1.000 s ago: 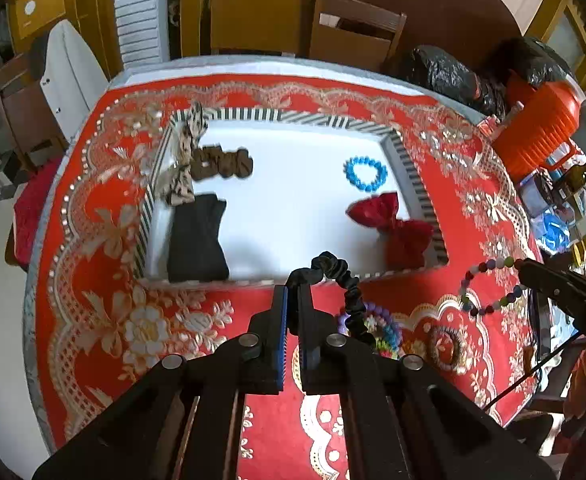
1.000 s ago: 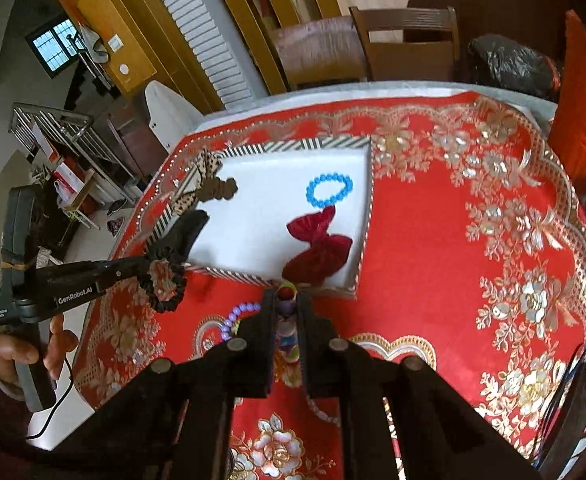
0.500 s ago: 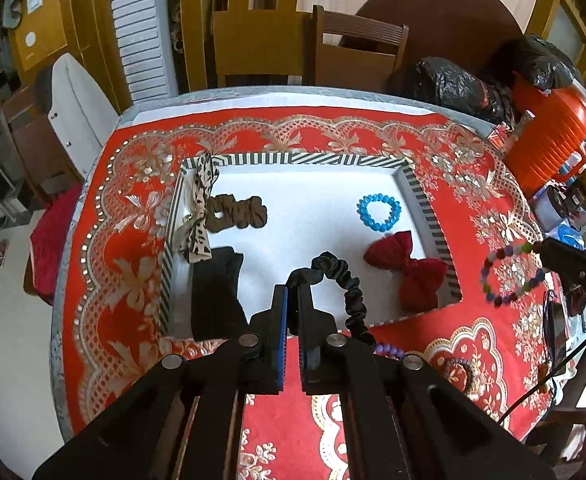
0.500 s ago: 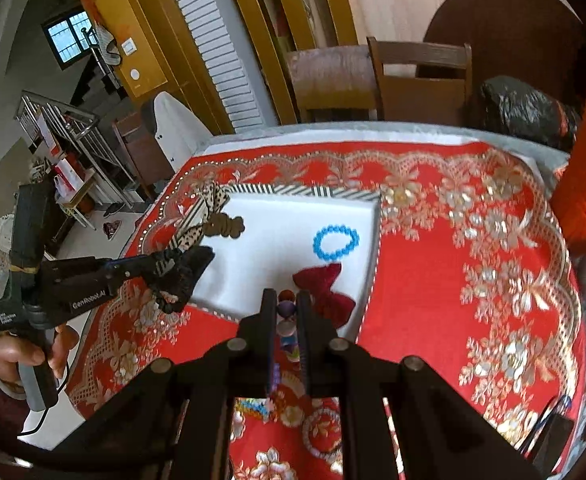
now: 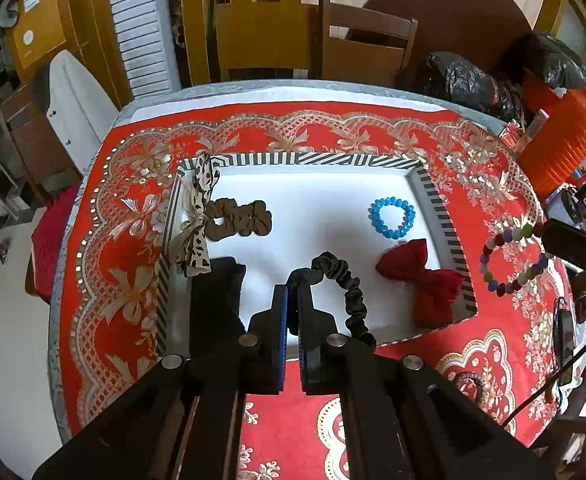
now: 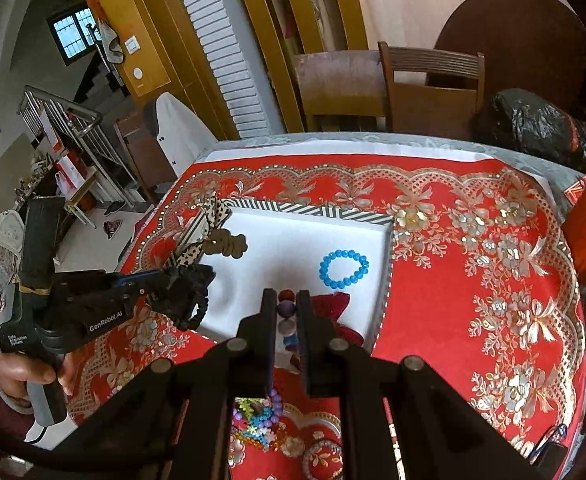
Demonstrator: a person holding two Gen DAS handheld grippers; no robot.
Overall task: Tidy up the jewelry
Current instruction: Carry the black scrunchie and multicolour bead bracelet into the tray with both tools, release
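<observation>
Both grippers loaded above the white striped-rim tray (image 5: 433, 184).
Left gripper (image 5: 292, 292) pinches a black fabric scrunchie (image 5: 347, 292), loop hanging to its right. Right gripper (image 6: 286, 300) clamps a multicoloured bead bracelet (image 5: 509, 258); a blue bead bracelet (image 6: 343, 269) lies just beyond its tips.

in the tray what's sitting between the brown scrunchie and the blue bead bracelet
Nothing: in the left wrist view, only bare white tray floor lies between the brown scrunchie and the blue bead bracelet.

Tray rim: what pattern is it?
Black-and-white stripes on the tray rim, clearest in the left wrist view.
</observation>
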